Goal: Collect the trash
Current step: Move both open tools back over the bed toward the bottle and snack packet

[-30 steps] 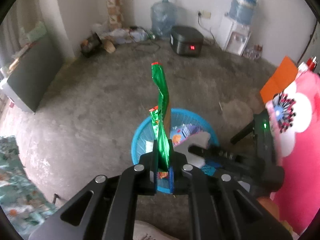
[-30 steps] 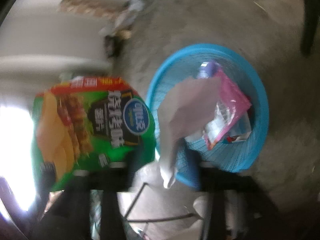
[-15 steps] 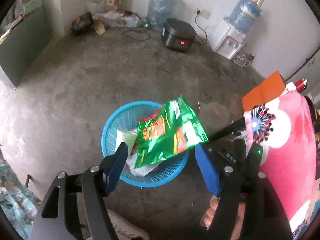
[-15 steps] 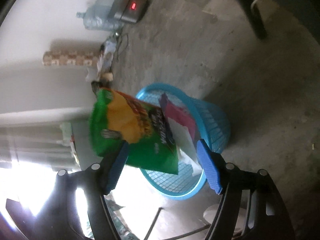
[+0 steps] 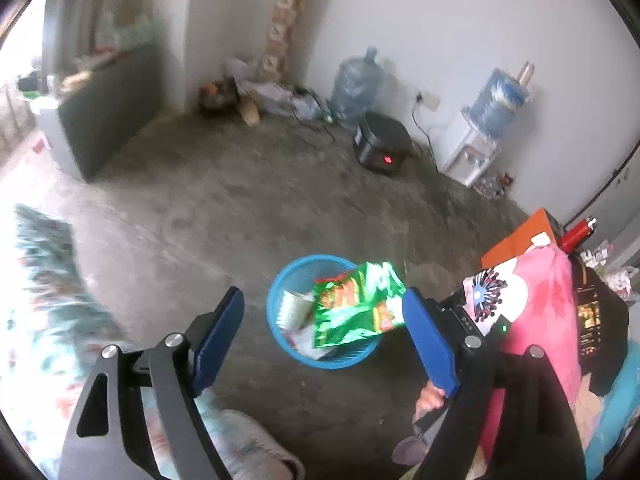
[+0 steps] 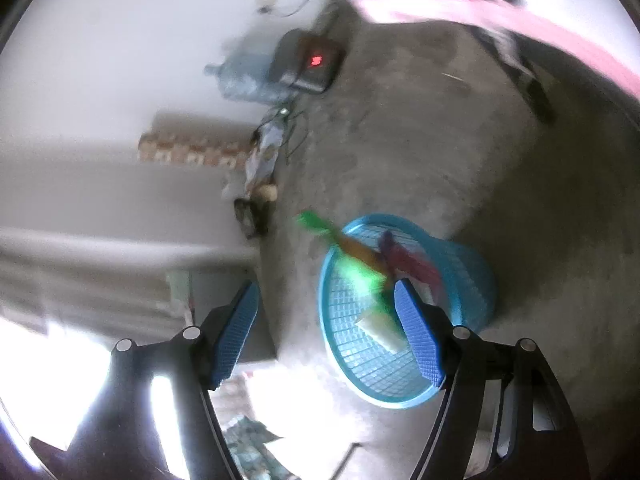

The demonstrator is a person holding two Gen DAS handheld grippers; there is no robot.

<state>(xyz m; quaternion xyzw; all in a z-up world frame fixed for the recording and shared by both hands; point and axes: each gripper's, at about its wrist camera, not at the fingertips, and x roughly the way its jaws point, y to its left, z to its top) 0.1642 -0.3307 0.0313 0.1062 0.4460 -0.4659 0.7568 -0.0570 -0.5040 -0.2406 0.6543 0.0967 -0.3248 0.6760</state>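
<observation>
A bare room with a rough grey concrete floor (image 5: 248, 216) and plain white walls (image 5: 440, 20). A black box-shaped appliance (image 5: 382, 146) with a small red light sits on the floor near the far wall. Just left of it stands a large blue water jug (image 5: 356, 88); just right of it, a white water dispenser (image 5: 470, 152) topped by a blue bottle. Further left, a patterned column (image 5: 286, 26) rises above floor clutter. Daylight glares from the far left.
</observation>
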